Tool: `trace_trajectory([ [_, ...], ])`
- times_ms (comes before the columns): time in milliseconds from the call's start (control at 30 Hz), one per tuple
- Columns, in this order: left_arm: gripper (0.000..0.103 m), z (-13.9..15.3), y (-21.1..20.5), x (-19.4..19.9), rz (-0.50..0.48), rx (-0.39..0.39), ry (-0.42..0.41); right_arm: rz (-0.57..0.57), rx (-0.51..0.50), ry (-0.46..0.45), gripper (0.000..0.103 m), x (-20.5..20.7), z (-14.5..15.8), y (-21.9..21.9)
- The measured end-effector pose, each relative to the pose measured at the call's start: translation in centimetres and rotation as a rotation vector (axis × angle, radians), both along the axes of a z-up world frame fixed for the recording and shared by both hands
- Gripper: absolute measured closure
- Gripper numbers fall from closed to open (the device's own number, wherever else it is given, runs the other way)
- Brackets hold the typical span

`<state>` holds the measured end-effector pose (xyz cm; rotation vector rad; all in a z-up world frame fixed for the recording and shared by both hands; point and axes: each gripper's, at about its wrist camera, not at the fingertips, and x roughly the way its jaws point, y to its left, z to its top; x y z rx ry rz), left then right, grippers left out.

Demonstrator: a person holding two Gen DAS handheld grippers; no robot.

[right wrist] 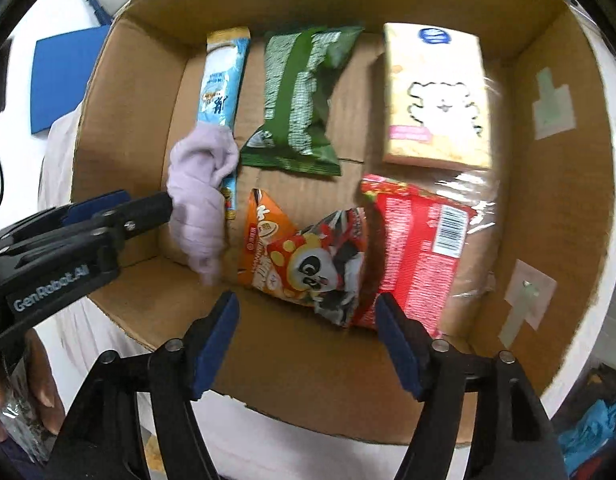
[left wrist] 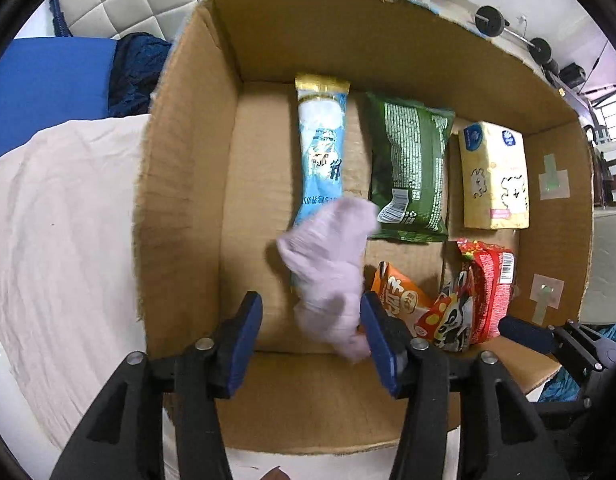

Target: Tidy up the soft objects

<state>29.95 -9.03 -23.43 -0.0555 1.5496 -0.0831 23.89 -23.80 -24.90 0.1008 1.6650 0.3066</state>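
The left hand-held gripper point(left wrist: 312, 344), fingers spread wide, hangs over the cardboard box point(left wrist: 180, 184) as a blurred lilac sock point(left wrist: 328, 276) drops against the blue packet point(left wrist: 320, 152) at left. The right hand-held gripper point(right wrist: 306, 344) gapes empty above the snack packs point(right wrist: 308, 264). Best practice: let the sock settle before withdrawing.

Both views were evenly and brightly lit, with soft, faint shadows inside the box point(left wrist: 388, 52). The sock point(left wrist: 332, 272) was smeared by motion blur. Glare whitened the plastic wrap point(right wrist: 482, 184) in the right view. Fisheye distortion bent the box walls, and black vignetting filled the corners.
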Motion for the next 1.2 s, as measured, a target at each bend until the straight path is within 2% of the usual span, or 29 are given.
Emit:
trace_trajectory([
  [67,0.052,0.5,0.0,-0.1,0.0,0.002,-0.007,-0.011,-0.002,-0.006,0.029,0.0,0.3,-0.5],
  [167,0.015,0.9,0.0,-0.1,0.009,-0.012,-0.015,-0.015,-0.009,-0.011,0.029,-0.4,0.7,-1.0],
  [200,0.013,1.1,0.1,-0.2,0.013,-0.015,-0.019,-0.015,-0.015,-0.016,0.03,-0.6,1.1,-0.8],
  [367,0.013,2.6,1.1,-0.5,0.022,-0.008,-0.054,-0.045,-0.087,-0.076,0.029,-1.5,2.5,-1.5],
  [400,0.013,3.0,1.1,-0.8,0.021,-0.005,-0.066,-0.058,-0.103,-0.086,0.022,-1.6,2.8,-1.6],
  [433,0.013,3.3,1.1,-1.0,0.02,-0.001,-0.074,-0.071,-0.121,-0.097,0.008,-1.7,3.0,-1.8],
  [467,0.011,3.6,1.1,-1.3,0.017,0.006,-0.08,-0.088,-0.147,-0.112,0.002,-2.0,3.3,-2.0],
  [500,0.005,3.8,1.1,-1.6,0.017,0.01,-0.087,-0.101,-0.155,-0.124,0.0,-2.1,3.7,-1.8],
  [567,0.001,4.4,1.1,-2.1,0.016,0.015,-0.106,-0.126,-0.18,-0.155,0.0,-2.3,4.5,-2.2],
  [833,0.001,6.7,0.8,-3.7,0.014,0.043,-0.172,-0.166,-0.238,-0.215,0.0,-3.0,7.0,-3.0],
  [1067,0.001,9.0,0.3,-5.8,0.01,0.067,-0.223,-0.181,-0.219,-0.243,0.0,-4.8,8.8,-3.1],
  [1200,0.001,11.9,0.3,-8.5,0.028,0.079,-0.287,-0.186,-0.214,-0.297,0.0,-6.9,10.9,-3.3],
])
